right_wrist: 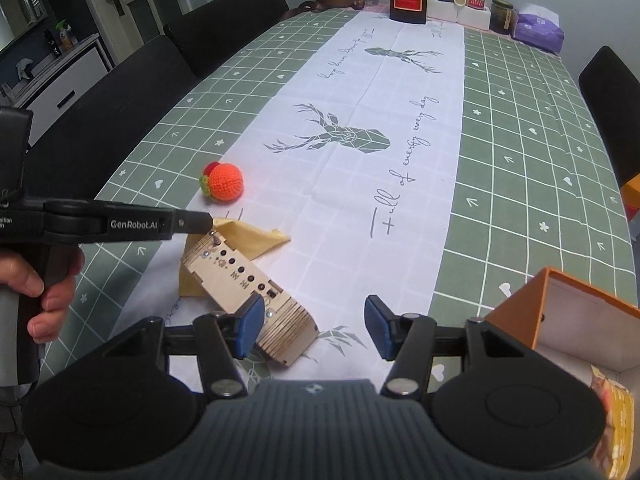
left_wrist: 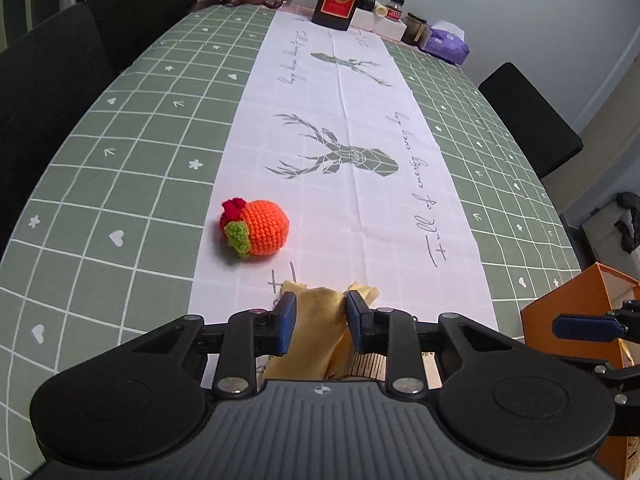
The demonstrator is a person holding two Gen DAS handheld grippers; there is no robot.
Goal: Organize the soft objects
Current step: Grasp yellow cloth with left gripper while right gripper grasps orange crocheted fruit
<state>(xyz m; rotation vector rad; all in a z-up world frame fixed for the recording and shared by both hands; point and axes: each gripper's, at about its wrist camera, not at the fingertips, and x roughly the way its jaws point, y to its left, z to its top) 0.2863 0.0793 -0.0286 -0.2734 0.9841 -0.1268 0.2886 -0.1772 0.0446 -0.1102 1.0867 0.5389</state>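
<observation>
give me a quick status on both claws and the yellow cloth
Left claw pinching yellow cloth. Right claw open, empty. Wooden block lying on the cloth. Crochet ball loose on the runner.

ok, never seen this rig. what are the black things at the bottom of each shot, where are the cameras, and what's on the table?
No robot: a person holds a two-finger claw in each hand, with a wide-angle camera on each looking forward along its fingers. In the left claw's view, the left claw has a yellow cloth between its blue pads, seemingly pinched. The right claw's view shows the right claw open and empty over a wooden block lying on that cloth, with the person's hand gripping the left handle. Also on the checked tablecloth: a crocheted orange ball, an orange box at right, bottles at the far end.
</observation>
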